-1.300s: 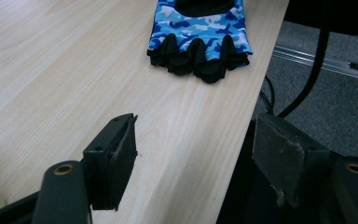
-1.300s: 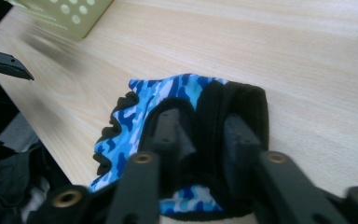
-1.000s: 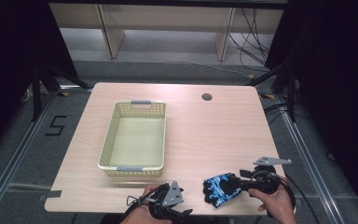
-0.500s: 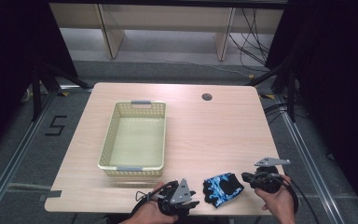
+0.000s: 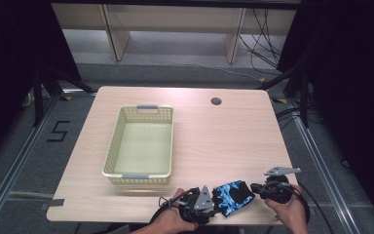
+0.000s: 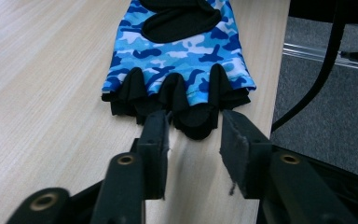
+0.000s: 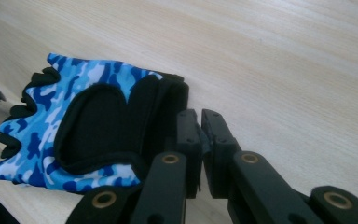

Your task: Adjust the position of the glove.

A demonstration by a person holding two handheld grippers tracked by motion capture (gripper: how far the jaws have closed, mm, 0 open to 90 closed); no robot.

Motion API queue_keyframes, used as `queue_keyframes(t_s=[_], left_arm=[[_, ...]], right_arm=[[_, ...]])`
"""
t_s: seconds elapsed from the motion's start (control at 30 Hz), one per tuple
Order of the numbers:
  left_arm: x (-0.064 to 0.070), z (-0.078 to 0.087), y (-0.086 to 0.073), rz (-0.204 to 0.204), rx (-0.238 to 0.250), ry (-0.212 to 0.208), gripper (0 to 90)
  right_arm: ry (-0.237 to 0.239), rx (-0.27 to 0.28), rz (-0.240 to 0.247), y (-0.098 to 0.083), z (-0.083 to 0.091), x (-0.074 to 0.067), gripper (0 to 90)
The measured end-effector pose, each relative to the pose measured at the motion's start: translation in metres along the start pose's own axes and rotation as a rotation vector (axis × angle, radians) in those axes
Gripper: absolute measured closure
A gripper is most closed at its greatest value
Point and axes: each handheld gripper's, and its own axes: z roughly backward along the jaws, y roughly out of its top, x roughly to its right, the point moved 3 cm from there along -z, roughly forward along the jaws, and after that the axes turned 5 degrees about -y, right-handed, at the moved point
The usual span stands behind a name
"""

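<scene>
Lying at six o'clock on the one table (image 5: 233,131), one blue camouflage glove (image 5: 232,197), left gripper (image 6: 192,128) jaws parted around a fingertip, just reopening, right gripper (image 7: 201,126) pinched on its cuff, one empty basket (image 5: 114,153) at ten o'clock.

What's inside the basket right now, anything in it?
The basket looks empty from the high view: only its bare pale floor shows. The strip just behind its near wall is hidden. The glove lies outside it on the table, by the front edge.

High view overhead, forward-down on table (image 5: 233,126); both gripper views low, close, opposite ends of glove (image 6: 179,51).
</scene>
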Motion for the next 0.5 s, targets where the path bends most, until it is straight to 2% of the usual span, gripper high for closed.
queue_keyframes(t_s=[0.03, 0.07, 0.1, 0.13, 0.17, 0.2, 0.23, 0.27, 0.3, 0.33, 0.37, 0.4, 0.43, 0.47, 0.5], left_arm=[[0.0, -0.001, 0.0, 0.001, -0.009, 0.007, 58.4], [0.0, -0.001, 0.0, 0.001, -0.009, 0.007, 57.5], [-0.001, -0.002, 0.0, -0.008, -0.018, 0.013, 56.9], [-0.001, -0.003, 0.001, -0.009, -0.016, 0.012, 56.9], [0.0, -0.004, 0.002, -0.015, -0.021, 0.01, 55.9], [0.0, -0.006, 0.003, -0.016, -0.016, 0.008, 54.0], [0.001, -0.007, 0.004, -0.013, -0.014, 0.005, 52.0], [0.001, -0.009, 0.005, -0.016, -0.022, 0.011, 52.0], [0.0, -0.009, 0.005, -0.022, -0.039, 0.021, 51.5], [0.001, -0.011, 0.005, -0.005, -0.026, 0.017, 50.7], [0.0, -0.011, 0.005, -0.016, -0.046, 0.026, 50.7], [-0.001, -0.011, 0.004, -0.005, -0.045, 0.027, 49.8], [-0.002, -0.011, 0.004, -0.001, -0.048, 0.027, 48.7], [-0.004, -0.01, 0.003, -0.015, -0.057, 0.035, 47.8], [-0.004, -0.01, 0.002, -0.002, -0.061, 0.031, 47.1]], right_arm=[[0.0, 0.012, 0.033, 0.0, -0.001, 0.002, 86.4], [0.0, 0.012, 0.033, 0.0, -0.001, 0.002, 86.4], [-0.023, -0.035, 0.022, 0.0, 0.001, 0.001, 85.9], [-0.023, -0.035, 0.022, 0.0, 0.001, 0.001, 85.9], [0.022, -0.028, 0.034, 0.0, -0.001, 0.002, 85.7], [0.034, -0.026, 0.025, -0.001, 0.0, 0.002, 85.6], [0.033, -0.028, 0.006, -0.003, -0.001, 0.0, 85.6], [0.033, -0.028, 0.006, -0.003, -0.001, 0.0, 85.6], [0.016, -0.049, -0.016, -0.004, 0.001, -0.001, 85.6], [0.031, -0.048, -0.021, -0.004, 0.0, -0.002, 85.6], [0.046, -0.006, -0.038, -0.005, -0.004, -0.004, 85.6], [0.059, -0.034, -0.038, -0.006, -0.002, -0.004, 85.6], [0.048, -0.06, -0.02, -0.006, -0.001, -0.004, 85.6], [0.076, -0.055, -0.001, -0.006, -0.002, -0.003, 85.6], [0.113, -0.052, 0.001, -0.006, -0.003, -0.004, 85.4]])
